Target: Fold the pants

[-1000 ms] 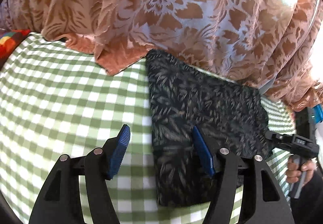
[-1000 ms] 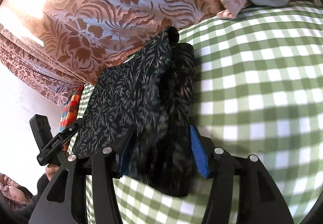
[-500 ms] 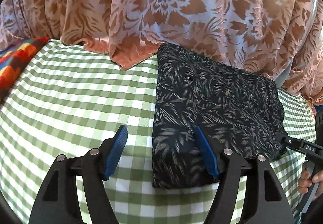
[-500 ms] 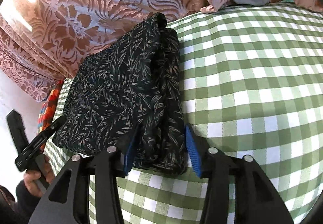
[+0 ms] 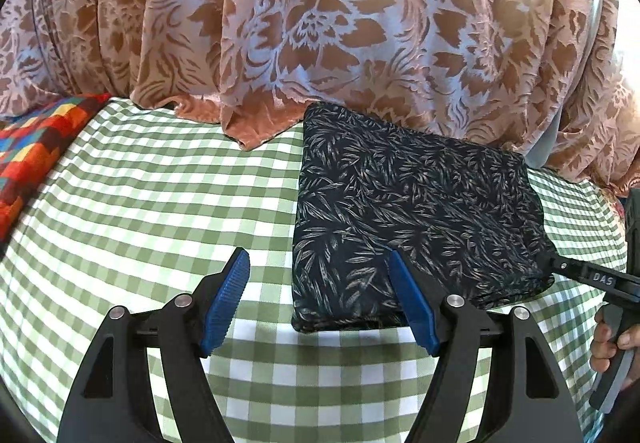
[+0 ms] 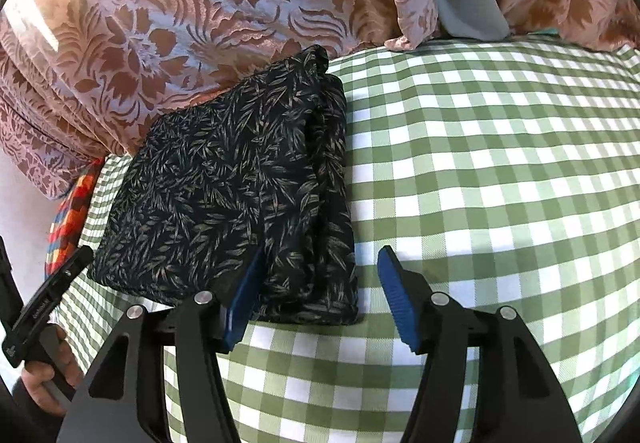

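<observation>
The pants (image 5: 408, 219) — dark, with a pale leaf print — are lying folded into a thick rectangle on the green-checked surface (image 5: 160, 203), their far edge touching the hanging rose floral curtain (image 5: 304, 23). The left gripper (image 5: 316, 299) is hovering at the pants' near left corner; its jaws have just been opening and are standing spread, pinching nothing. The right gripper (image 6: 320, 291) is hovering at the pants' near right corner — its jaws have just been opening too, and are standing apart with the folded edge between them, the pads not pressing it. A multicoloured cloth (image 5: 36, 147) is lying well left of the pants.
</observation>
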Available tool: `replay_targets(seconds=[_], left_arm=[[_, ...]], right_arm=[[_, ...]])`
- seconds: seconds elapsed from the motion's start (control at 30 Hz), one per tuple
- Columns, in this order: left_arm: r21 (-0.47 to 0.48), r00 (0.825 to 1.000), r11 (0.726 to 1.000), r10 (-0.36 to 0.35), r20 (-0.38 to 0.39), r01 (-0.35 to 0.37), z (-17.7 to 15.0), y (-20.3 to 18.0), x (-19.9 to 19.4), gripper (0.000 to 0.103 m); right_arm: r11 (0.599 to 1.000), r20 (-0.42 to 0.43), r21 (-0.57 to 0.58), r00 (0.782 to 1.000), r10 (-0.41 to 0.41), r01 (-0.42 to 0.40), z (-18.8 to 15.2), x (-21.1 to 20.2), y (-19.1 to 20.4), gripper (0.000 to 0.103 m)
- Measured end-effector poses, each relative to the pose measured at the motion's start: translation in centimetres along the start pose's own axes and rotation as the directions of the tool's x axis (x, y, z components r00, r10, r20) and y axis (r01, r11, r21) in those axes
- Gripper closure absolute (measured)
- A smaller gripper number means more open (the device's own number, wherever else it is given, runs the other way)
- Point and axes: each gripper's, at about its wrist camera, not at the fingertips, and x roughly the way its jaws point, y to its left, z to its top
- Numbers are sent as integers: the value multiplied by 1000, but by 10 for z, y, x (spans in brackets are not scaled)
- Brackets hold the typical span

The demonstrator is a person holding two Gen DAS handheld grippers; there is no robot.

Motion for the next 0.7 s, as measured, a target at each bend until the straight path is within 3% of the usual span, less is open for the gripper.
replay_targets(seconds=[0.1,0.37,0.7], left_arm=[[3,1000,1000,-6,10,6,-2,-3,-7,32],[1,999,1000,-12,33,12,-12,-10,-27,18],[-8,999,1000,17,29,-17,-46,-13,-43,9]], right_arm=[[1000,-8,13,1000,-6,6,-2,2,-2,44],[997,13,9,997,-74,74,-6,-8,5,34],[970,123,-67,967,-223,233,-26,-42,31,8]])
